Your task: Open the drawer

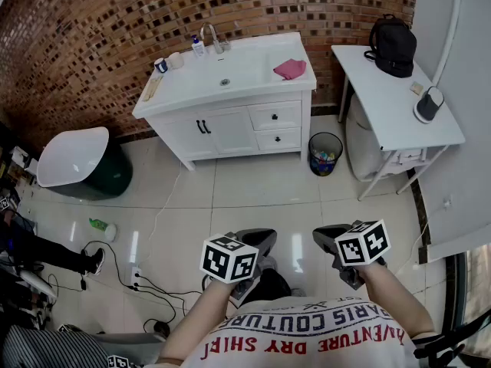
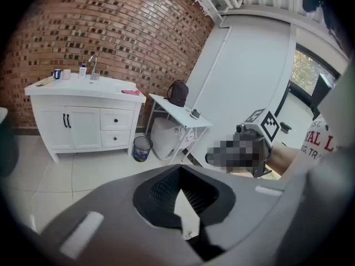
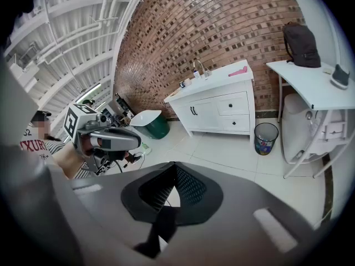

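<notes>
Presently, in the head view, the left gripper [image 1: 255,242] and the right gripper [image 1: 331,241] are held low before the person, side by side and well apart from the white vanity [image 1: 222,129] against the brick wall [image 1: 115,29]. Two drawers are set at the vanity's right end, the upper drawer [image 1: 288,113] over the lower drawer [image 1: 290,137]. Both are judged fully closed, each with a small dark knob [image 1: 275,116]. A pink cloth [image 1: 290,69] lies on the counter [image 1: 245,71] above them, and a waste bin [image 1: 325,153] stands on the floor [image 1: 253,198] just beside that end. Upside-down print on the person's shirt [image 1: 307,334] is partly readable: "PARIS COUTUR" and "VENTURE DRY SHIR". No label can be read on the small bottle [image 1: 198,47] by the tap [image 1: 213,38].

In the left gripper view, the jaws are seen brought together at their tips, with nothing between them. Only floor shows through the gap behind the tips. The drawers appear far off, left of centre.

In the right gripper view, the jaws are likewise fully closed and empty. The drawers are seen across the floor, right of centre, near the bin.

The approach is judged not yet begun. It is advised that the vanity be closed on first, and that one set of jaws be parted only near the chosen knob. The knob should then be gripped squarely and the pull kept level and straight out, so the drawer is not racked.
</notes>
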Demonstrator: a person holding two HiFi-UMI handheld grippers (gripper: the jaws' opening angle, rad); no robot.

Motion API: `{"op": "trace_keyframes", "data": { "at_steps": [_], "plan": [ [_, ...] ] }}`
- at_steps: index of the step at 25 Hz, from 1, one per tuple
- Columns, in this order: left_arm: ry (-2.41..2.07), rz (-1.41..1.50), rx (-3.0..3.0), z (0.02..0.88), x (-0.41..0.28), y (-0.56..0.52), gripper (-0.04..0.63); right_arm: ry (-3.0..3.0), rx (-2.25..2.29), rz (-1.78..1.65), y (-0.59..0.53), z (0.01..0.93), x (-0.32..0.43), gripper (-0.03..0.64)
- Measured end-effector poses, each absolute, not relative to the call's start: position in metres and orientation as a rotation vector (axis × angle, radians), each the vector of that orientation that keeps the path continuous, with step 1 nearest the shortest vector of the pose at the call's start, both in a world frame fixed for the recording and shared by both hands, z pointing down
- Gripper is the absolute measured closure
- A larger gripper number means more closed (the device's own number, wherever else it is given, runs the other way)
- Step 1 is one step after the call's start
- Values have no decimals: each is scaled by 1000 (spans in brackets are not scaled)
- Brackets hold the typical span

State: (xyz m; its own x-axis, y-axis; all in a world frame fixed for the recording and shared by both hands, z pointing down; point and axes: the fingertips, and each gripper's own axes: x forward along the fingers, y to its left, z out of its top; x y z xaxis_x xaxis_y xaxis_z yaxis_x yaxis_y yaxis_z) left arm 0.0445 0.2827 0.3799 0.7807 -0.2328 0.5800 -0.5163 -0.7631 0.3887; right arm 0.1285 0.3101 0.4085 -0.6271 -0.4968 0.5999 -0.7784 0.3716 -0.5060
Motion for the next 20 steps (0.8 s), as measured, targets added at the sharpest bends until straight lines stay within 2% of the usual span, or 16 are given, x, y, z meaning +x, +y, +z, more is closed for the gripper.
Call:
{"op": "trace_keyframes", "data": {
  "at_steps": [8,20],
  "plan": [
    [-555,670,2415,411,25,200,601,-2266,1119,1126,229,437,116,611],
    [-504,726,2355,434,-45,-40,601,-2202,1130,1191,-8,450,53,611]
  ]
}}
